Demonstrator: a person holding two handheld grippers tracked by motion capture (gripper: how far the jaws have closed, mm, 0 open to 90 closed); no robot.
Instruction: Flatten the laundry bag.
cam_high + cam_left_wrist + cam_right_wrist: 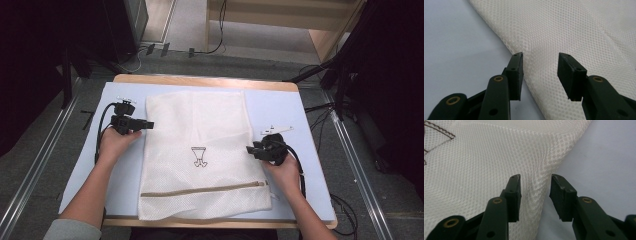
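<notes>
**Two grippers at the edges of a soft net bag**

I see a white mesh bag (200,150) lying flat in the middle of the table (310,120). The table has a pale blue top. The bag has a tan zipper (205,190) near my side and a small brown picture (199,156) in the middle.

My left hand-held gripper (146,125) is at the bag's left edge. Its jaws are spread apart, with the bag's edge between them, and they are not pinching yet. My right hand-held gripper (250,150) is at the bag's right edge. Its jaws are spread too, and a little bump of mesh sits between them.

I think the bag is very light, soft and floppy. It will sag and fold when lifted. The net looks thin, so it may slip. I would grab the side edges, where the cloth is doubled, and squeeze firmly.
</notes>
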